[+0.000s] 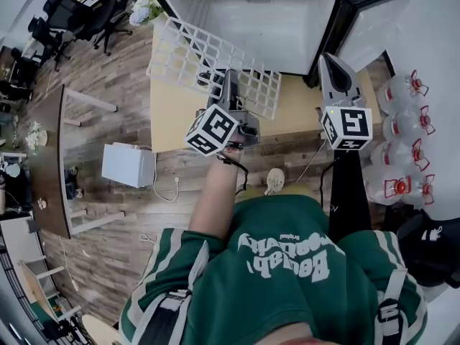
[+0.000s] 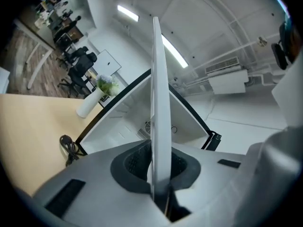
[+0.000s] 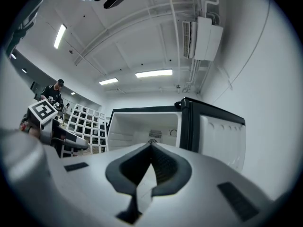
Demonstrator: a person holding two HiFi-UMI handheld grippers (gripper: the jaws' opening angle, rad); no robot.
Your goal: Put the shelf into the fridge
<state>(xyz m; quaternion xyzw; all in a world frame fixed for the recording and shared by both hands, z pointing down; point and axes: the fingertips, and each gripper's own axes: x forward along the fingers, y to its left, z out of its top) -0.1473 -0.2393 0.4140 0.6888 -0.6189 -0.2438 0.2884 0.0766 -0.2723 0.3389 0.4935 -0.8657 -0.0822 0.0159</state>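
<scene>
Left gripper [image 2: 159, 168] is clamped on the near edge of the shelf [image 1: 188, 54]. In its own view the white grid runs edge-on straight out from between the pads. Right gripper [image 3: 151, 150] has its jaws together with nothing in them, and sits well off to the right of the left one.

Shelf is in the air above the surface [image 1: 169, 117], out ahead of the left gripper, not in the fridge [image 1: 251, 27] yet. Fridge mouth is ahead of both grippers, a bit right of the left one. Door [image 1: 375, 19] is swung wide, ahead of the right gripper on its right side. In the right gripper view the grid stands tilted up with its face showing, left of the opening, so it isn't flat.

My read: the step in hand is line-up before insertion. To do it well:
- Roll the left wrist until the grid lies flat, parallel with the ledges on the fridge's side walls (faintly visible on the left wall).
- Shift right so the shelf's far edge is centred on the mouth, then push straight in.
- A single-point grip on a wide grid will probably sag and yaw, so go slow.
- The empty right gripper could steady the free right edge. Worth using.
- Risk: the far left corner catches the black frame, or snags the cable [image 2: 68, 145] lying on the surface ahead-left of the left gripper.
</scene>
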